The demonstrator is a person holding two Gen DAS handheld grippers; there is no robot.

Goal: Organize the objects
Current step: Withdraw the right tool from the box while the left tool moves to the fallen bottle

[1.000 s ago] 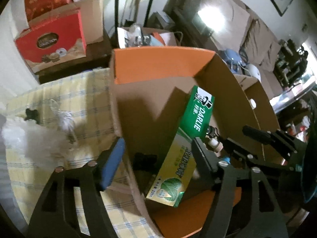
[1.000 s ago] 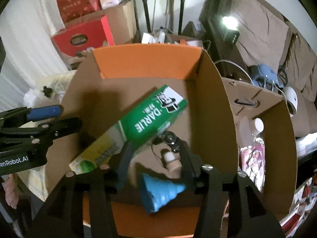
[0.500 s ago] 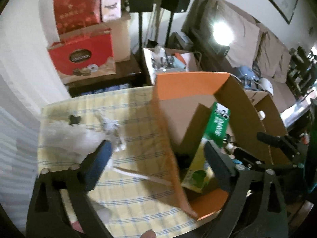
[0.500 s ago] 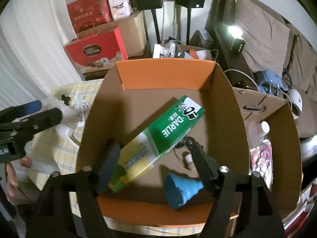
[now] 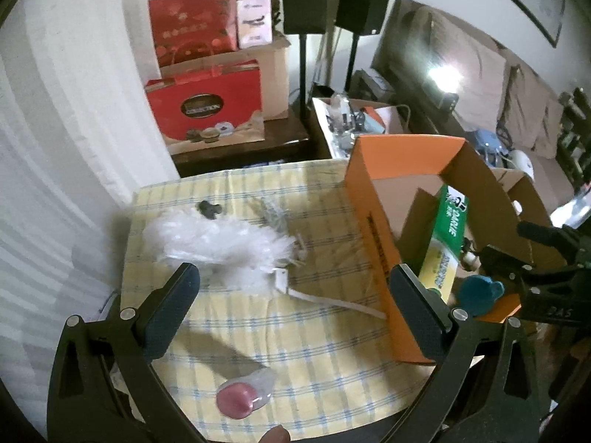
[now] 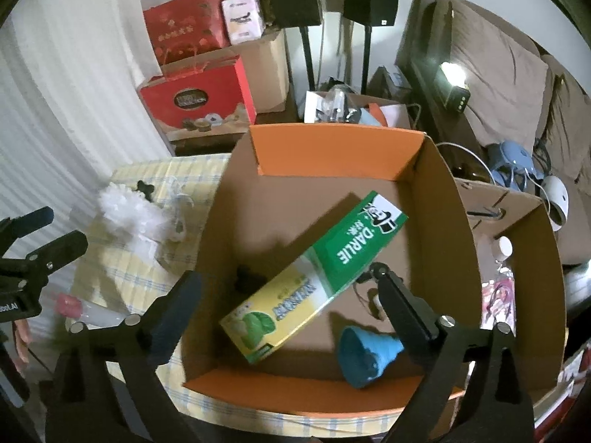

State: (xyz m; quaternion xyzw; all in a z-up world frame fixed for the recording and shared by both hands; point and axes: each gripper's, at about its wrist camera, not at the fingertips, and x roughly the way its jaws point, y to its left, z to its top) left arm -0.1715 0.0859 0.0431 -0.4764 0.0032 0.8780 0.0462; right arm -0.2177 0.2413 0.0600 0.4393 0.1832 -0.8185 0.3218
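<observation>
The green and yellow toothpaste box [image 6: 314, 273] lies slantwise on the floor of the orange-edged cardboard box [image 6: 334, 155], between and just beyond the right gripper [image 6: 288, 302], whose jaws are opening with nothing pressed between them. A blue cone [image 6: 364, 354] lies by its right finger. The left gripper [image 5: 295, 306] stands wide open and empty above the checked tablecloth [image 5: 314, 361], the white feather duster [image 5: 221, 247] just beyond its fingers.

In the left wrist view the cardboard box [image 5: 373, 221] wall hides the lower end of the Darlie toothpaste carton [image 5: 445, 243]. A small dark object [image 6: 248, 278] inside the box is too blurred to identify. The pink-capped tube [image 5: 244, 394] lies partly behind a gripper finger.
</observation>
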